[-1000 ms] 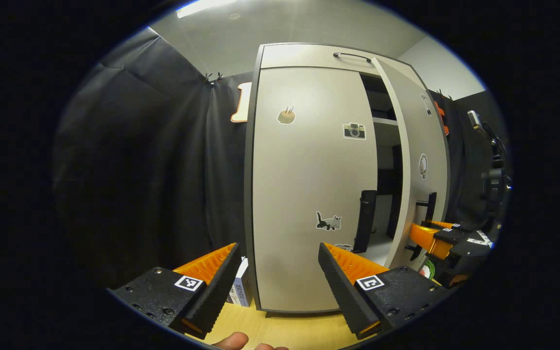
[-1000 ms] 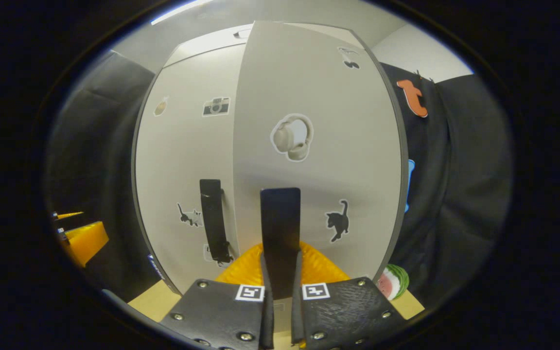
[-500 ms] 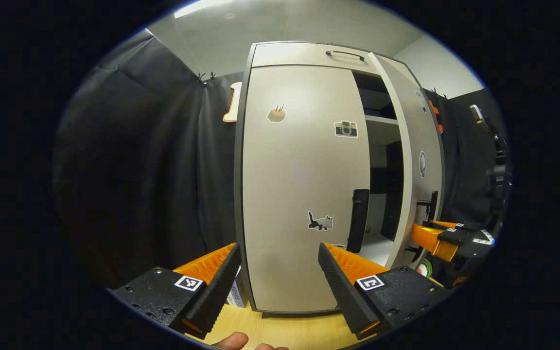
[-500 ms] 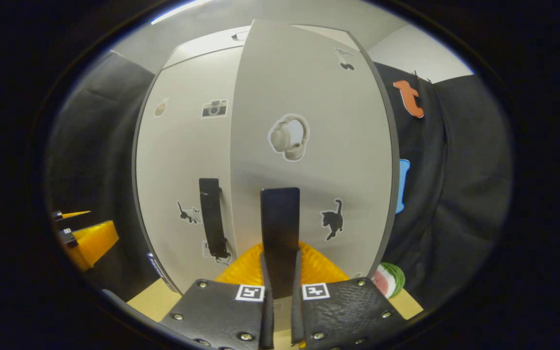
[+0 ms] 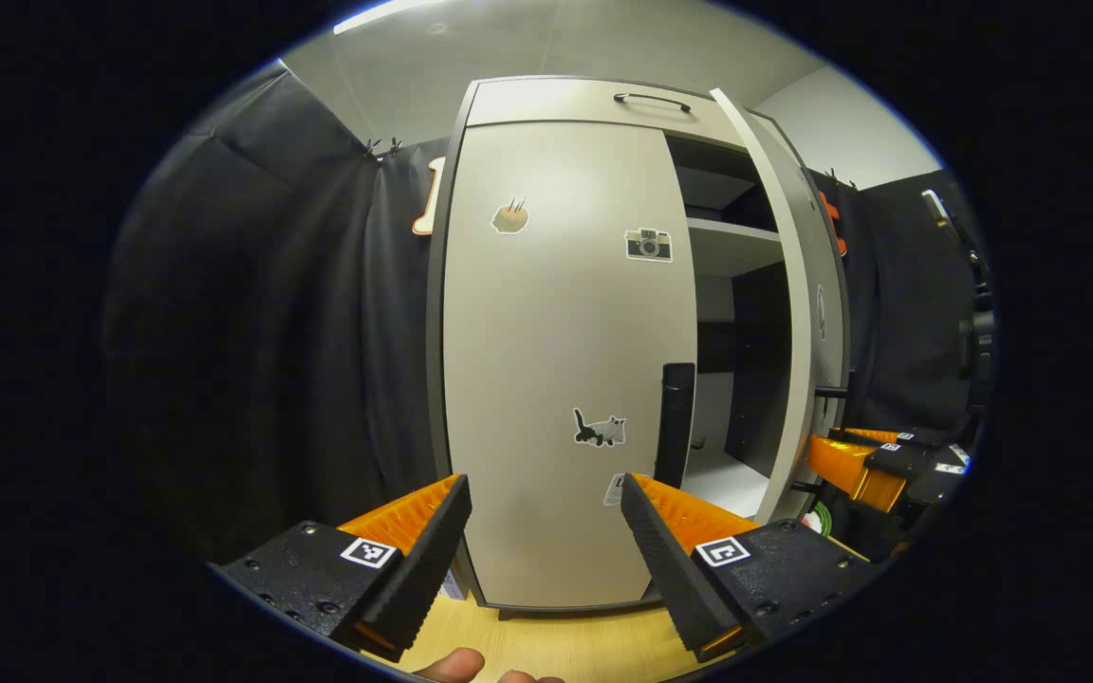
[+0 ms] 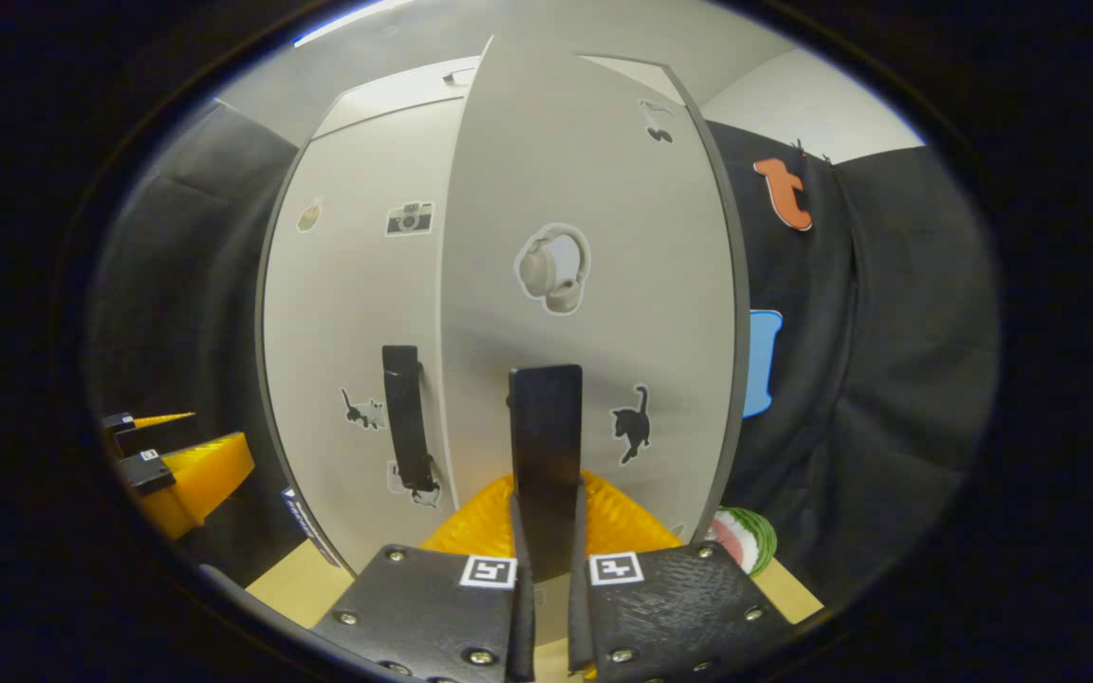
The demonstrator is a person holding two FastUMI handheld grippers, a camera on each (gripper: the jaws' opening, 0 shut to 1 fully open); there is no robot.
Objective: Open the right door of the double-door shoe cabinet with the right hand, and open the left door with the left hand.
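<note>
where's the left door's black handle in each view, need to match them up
left gripper view: the left door handle is right of centre, upright on the closed left door's right edge, above the left gripper's right finger.
right gripper view: the same handle is left of centre, beside the handle clamped by the right gripper.
shared landmark: the camera sticker on the left door.

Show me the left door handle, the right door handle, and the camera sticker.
left door handle (image 5: pixel 675 422), left gripper view, middle of the bar
right door handle (image 6: pixel 546 446), right gripper view, bar's face
camera sticker (image 5: pixel 648 244), left gripper view, its centre
</note>
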